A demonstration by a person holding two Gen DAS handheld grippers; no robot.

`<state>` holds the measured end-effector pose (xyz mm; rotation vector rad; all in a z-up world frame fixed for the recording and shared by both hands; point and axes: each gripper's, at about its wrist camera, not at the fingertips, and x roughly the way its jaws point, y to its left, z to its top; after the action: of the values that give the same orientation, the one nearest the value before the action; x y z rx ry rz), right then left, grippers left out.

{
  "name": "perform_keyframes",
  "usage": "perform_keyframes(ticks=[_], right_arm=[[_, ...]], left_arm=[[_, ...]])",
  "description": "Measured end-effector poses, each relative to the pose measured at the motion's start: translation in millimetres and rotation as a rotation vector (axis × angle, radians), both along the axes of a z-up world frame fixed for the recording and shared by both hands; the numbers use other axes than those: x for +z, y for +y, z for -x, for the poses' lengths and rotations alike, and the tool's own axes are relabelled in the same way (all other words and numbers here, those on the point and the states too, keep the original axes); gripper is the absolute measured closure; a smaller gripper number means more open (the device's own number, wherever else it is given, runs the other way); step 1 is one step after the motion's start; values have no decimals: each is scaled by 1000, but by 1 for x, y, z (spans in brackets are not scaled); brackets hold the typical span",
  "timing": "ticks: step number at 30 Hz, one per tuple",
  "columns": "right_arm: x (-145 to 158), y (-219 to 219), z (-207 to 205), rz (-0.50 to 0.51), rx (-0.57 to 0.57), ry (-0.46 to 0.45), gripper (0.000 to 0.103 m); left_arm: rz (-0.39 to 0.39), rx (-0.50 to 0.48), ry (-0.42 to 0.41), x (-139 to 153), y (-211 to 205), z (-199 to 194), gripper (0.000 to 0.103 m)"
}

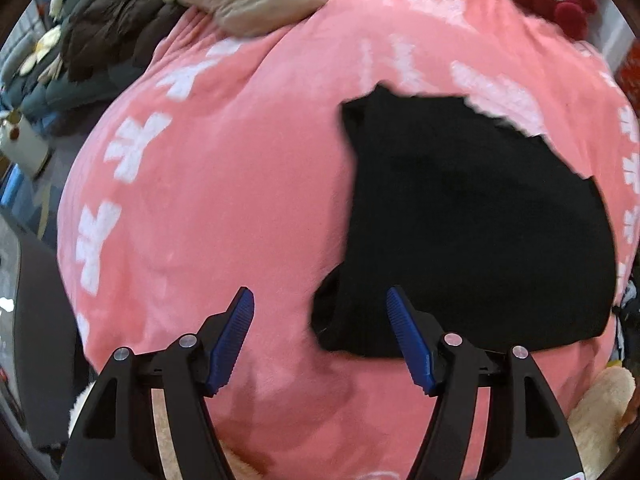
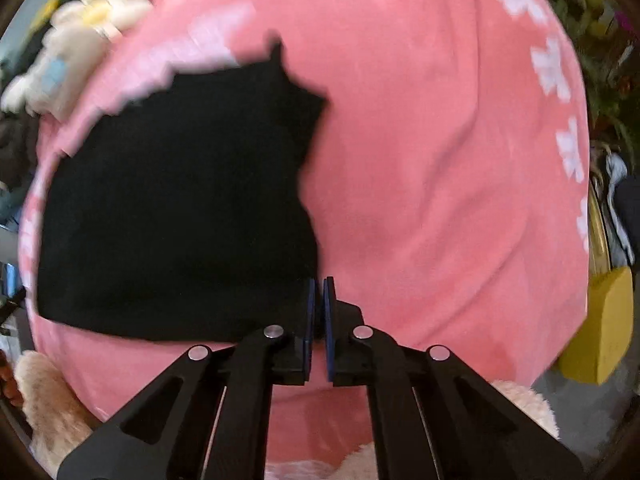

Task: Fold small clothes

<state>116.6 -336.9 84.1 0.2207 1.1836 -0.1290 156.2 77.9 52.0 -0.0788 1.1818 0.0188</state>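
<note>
Right wrist: black garment [image 2: 176, 208] lies left of closed tongs [image 2: 319, 284].

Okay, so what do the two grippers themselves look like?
Both match: the left gripper and right gripper have black plastic arms with triangular cut-outs, round silver pivot pins, and blue ribbed pads on the fingertips. No cables, sleeves or hands show.

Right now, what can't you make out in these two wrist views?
- Black garment: folds and layers unreadable in either view; uniformly dark, edges motion-blurred.
- Right gripper: pads together at the garment's edge; whether cloth is pinched is hidden between them.
- Garment's near edge, left view: partly behind the open left gripper.
- Pink blanket: its support is covered.
</note>
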Motion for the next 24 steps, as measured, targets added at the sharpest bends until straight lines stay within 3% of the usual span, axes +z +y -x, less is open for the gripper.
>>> perform_keyframes(ticks=[3,5,7,9,10,12,14,16,18,22,24], right_arm=[[25,19,-37,-67,63,-85,97],[19,28,-64,-61,88,-97,97],[-8,27,-96,-52,103,-26,97],[-47,20,-120,-35,64,90,98],[-56,17,-129,-34,48,99,100],[-40,22,-132,-6,39,57,94],[-17,27,-127,-19,43,-35,95],[-26,30,-126,41,64,-20,95],[-56,30,-132,82,83,80,96],[-35,23,-117,23,30,-9,92],[-35,26,-108,21,35,-33,84]], left_arm=[[17,-32,-57,15,-21,-19,36],[27,-45,-74,18,-39,-41,33],[17,-62,-74,11,-56,-66,33],[-36,-65,-61,-5,-69,-93,33],[-67,-61,-38,-14,-72,-104,33],[-100,-37,38,-33,-71,-123,33],[-70,-19,60,-38,-64,-128,33],[-55,-14,60,-40,-59,-128,33],[-76,-23,65,-43,-59,-129,33],[-79,-21,69,-46,-58,-129,31],[-72,-14,69,-47,-56,-128,30]])
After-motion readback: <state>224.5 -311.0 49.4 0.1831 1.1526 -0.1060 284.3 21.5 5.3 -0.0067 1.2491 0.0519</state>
